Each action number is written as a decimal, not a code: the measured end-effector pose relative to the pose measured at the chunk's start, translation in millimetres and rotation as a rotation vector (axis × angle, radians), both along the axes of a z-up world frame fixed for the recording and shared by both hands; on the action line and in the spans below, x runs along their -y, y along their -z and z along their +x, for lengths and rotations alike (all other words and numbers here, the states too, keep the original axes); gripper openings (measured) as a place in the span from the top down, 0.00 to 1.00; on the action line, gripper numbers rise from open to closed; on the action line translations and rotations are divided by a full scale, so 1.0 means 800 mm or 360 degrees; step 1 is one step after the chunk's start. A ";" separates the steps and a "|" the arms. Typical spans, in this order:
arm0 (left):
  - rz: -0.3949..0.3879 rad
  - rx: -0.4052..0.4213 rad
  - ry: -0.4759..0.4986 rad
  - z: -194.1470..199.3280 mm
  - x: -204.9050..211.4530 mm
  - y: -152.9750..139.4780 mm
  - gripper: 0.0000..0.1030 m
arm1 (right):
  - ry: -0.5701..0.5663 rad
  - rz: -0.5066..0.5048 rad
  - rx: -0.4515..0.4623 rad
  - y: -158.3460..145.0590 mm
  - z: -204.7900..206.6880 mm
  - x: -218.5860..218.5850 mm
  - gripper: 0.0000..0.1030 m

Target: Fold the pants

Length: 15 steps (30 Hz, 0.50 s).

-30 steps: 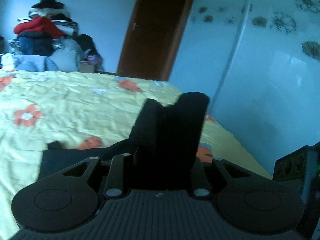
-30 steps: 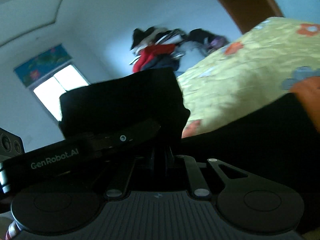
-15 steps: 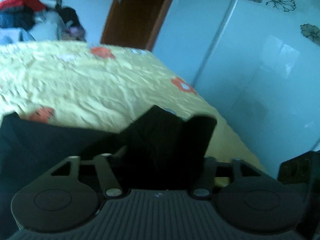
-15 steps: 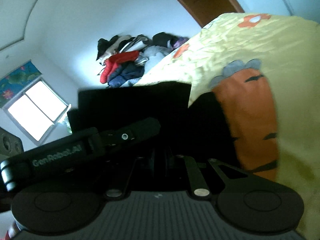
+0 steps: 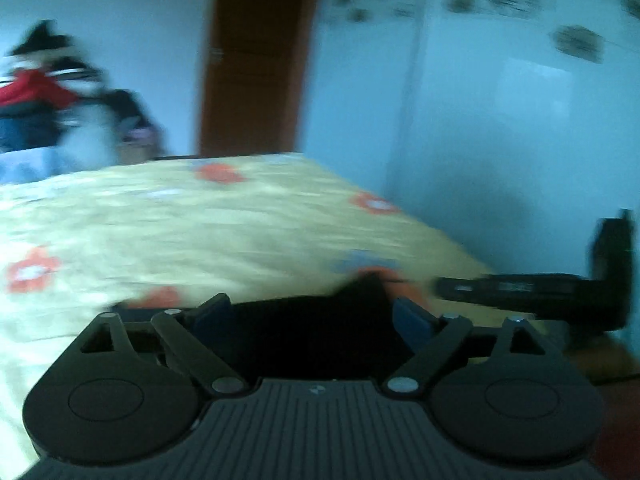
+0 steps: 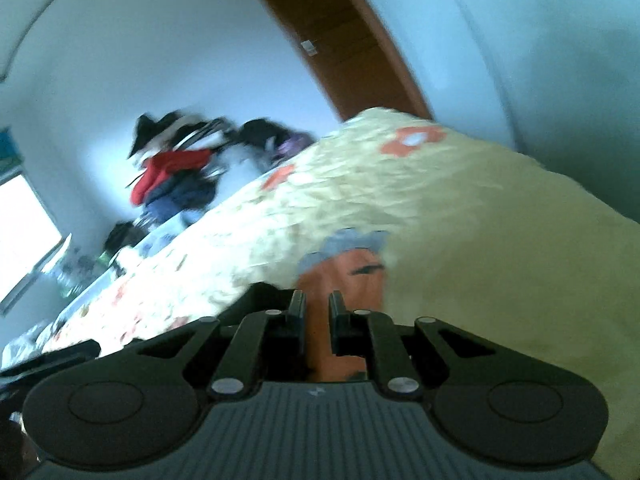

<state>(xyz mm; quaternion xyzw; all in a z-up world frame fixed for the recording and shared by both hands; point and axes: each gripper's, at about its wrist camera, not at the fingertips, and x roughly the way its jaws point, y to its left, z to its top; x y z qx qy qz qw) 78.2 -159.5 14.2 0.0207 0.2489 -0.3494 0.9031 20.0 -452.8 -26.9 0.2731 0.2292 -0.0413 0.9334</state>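
The black pants (image 5: 320,332) lie on the yellow flowered bedspread (image 5: 200,232), bunched low in the blurred left wrist view. My left gripper (image 5: 312,314) stands over them, jaws wide and still opening; the cloth sits between the fingers (image 5: 212,312) but the pads do not press it. In the right wrist view my right gripper (image 6: 318,308) is opening, with a narrow gap that holds nothing and shows an orange carrot print (image 6: 348,276). A dark edge of the pants (image 6: 262,300) shows just left of its fingers. The right gripper's body (image 5: 520,288) appears at the right of the left wrist view.
A heap of clothes (image 5: 36,100) (image 6: 172,172) is piled beyond the far end of the bed. A brown door (image 5: 256,60) and a pale wardrobe with flower decals (image 5: 500,100) stand close along the bed's right edge. A window (image 6: 24,240) is at the left.
Both grippers held raised black cloth before. The left jaws have spread wide and the pants have dropped to the bed. The right gripper has let go, parted slightly and swung across the bed.
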 end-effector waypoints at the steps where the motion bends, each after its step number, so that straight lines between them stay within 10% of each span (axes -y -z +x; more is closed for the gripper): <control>1: -0.0010 -0.0040 -0.0065 0.011 -0.019 0.004 0.11 | -0.0067 -0.0022 -0.0023 0.000 0.011 -0.007 0.74; 3: -0.0070 -0.0185 -0.0145 0.036 -0.054 0.015 0.11 | -0.0162 -0.0033 -0.0049 0.000 0.026 -0.018 0.15; 4: -0.0125 -0.0282 -0.0174 0.049 -0.073 0.022 0.11 | -0.0185 -0.0049 -0.0044 0.002 0.031 -0.021 0.10; 8: -0.0356 -0.0607 -0.0264 0.087 -0.127 0.057 0.11 | -0.0262 -0.0114 -0.0123 0.008 0.049 -0.027 0.11; 15: -0.0403 -0.0731 -0.0351 0.096 -0.145 0.088 0.11 | -0.0304 -0.0185 -0.0193 0.016 0.056 -0.040 0.11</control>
